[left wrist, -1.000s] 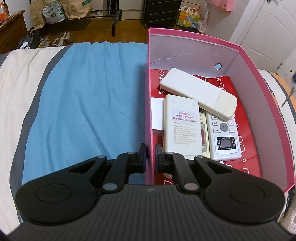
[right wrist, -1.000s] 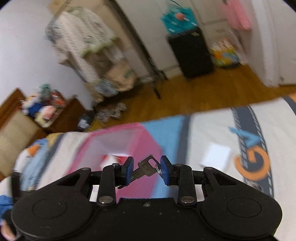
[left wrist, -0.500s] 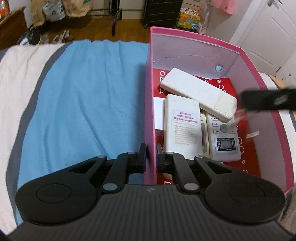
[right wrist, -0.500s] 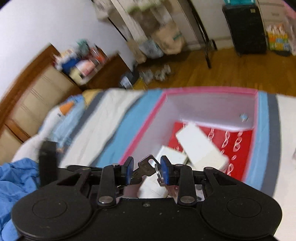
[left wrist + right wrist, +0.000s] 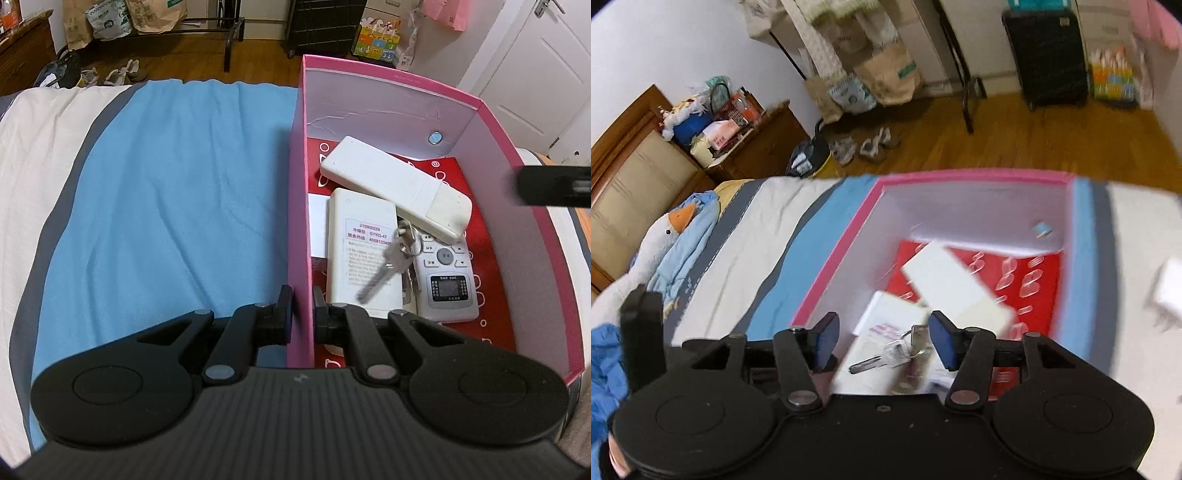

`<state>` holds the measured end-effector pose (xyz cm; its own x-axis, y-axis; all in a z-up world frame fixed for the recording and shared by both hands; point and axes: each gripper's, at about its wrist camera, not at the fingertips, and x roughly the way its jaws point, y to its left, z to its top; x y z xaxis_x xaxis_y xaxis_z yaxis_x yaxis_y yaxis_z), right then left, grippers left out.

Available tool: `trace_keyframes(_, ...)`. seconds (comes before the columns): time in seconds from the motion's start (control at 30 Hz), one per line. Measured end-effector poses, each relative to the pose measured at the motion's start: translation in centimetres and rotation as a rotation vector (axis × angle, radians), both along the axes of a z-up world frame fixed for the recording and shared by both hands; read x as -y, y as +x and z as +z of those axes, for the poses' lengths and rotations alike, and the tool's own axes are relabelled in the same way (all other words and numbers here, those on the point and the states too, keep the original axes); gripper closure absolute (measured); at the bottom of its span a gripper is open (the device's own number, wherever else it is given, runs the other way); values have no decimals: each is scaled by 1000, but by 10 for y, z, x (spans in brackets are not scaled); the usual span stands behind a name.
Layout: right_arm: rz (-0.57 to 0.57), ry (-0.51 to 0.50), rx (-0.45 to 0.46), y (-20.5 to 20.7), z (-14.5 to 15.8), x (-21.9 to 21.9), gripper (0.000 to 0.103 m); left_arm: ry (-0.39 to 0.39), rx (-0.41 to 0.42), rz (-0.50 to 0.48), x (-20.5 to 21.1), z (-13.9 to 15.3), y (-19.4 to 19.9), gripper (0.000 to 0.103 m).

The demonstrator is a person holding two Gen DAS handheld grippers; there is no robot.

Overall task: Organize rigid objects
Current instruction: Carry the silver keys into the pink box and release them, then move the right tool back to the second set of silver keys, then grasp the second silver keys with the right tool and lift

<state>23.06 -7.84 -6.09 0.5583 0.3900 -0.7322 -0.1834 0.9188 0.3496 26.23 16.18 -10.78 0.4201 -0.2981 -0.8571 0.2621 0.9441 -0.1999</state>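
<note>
Bed, blue-and-cream striped cover (image 5: pixel 166 192), lay to the left; the open pink cardboard box with a red printed floor (image 5: pixel 298 184) sat on it, right of the blue stripe.

Left claw (image 5: pixel 300 306) was clamped on the box's near left wall, one finger outside, one inside. Judged purpose: to pin the light box so it would not slide or tip on the soft bedding while things went in.

Inside the box, left to right: a cream rectangular remote lying face-down with a printed label (image 5: pixel 364 254); a long white slim remote (image 5: pixel 395 184) resting diagonally across the tops of the others; a white remote with grey buttons and a small screen (image 5: pixel 448 280) partly under it. They overlapped loosely (dropped in, not lined up).

A bunch of silver metal keys on a ring (image 5: pixel 393 258) showed over the labelled remote and the buttoned one, slightly blurred; whether it had landed or was in the air could not be told.

Right claw (image 5: pixel 882 341) hovered above the box with its blue-padded fingers (image 5: pixel 942 343) spread wide and nothing between them; the keys (image 5: pixel 894 352) appeared below the gap. Its dark edge entered the left view at the far right.

A white goose plush (image 5: pixel 661 236) lay on the bed's far side, outside the box.
</note>
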Motion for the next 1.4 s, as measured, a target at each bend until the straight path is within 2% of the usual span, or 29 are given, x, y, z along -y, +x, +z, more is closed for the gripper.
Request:
trace_keyframes(0.13,9,-99,96,-23,22,30,36,12,8,1,2,1,0,95)
trace_keyframes(0.27,-22,-129,191,-47,33,73,25,20,9,5,5,3,-2,95)
trace_keyframes(0.4,-89,-173,314,-71,30,115,14,27,10,7,6,3,-2,95)
trace_keyframes(0.53,-156,-256,346,-78,18,147,13,31,10,9,7,3,-3,95)
trace_keyframes(0.67,-227,-304,287,-72,-1,179,13,32,9,19,7,3,-2,95)
trace_keyframes(0.73,-308,-301,240,-64,-11,199,13,39,3,31,6,1,-1,95)
trace_keyframes(0.9,-469,-87,14,-41,-35,242,18,30,6,34,5,2,-2,95)
trace_keyframes(1.03,-520,23,-130,-36,-68,246,22,30,2,38,4,1,-3,96)
trace_keyframes(1.1,-527,47,-200,-33,-86,240,24,28,9,36,5,2,-4,96)
trace_keyframes(1.13,-524,31,-222,-35,-96,235,25,32,14,34,5,3,-5,96)
trace_keyframes(1.2,-522,-55,-206,-31,-103,225,25,35,16,32,6,3,-5,96)
trace_keyframes(1.27,-496,-207,-164,-24,-101,207,29,34,13,32,6,3,-5,96)
trace_keyframes(1.33,-450,-376,-135,-21,-103,188,42,34,9,32,6,2,-5,96)
trace_keyframes(1.4,-416,-408,-105,-25,-102,179,67,38,9,31,7,2,-5,96)
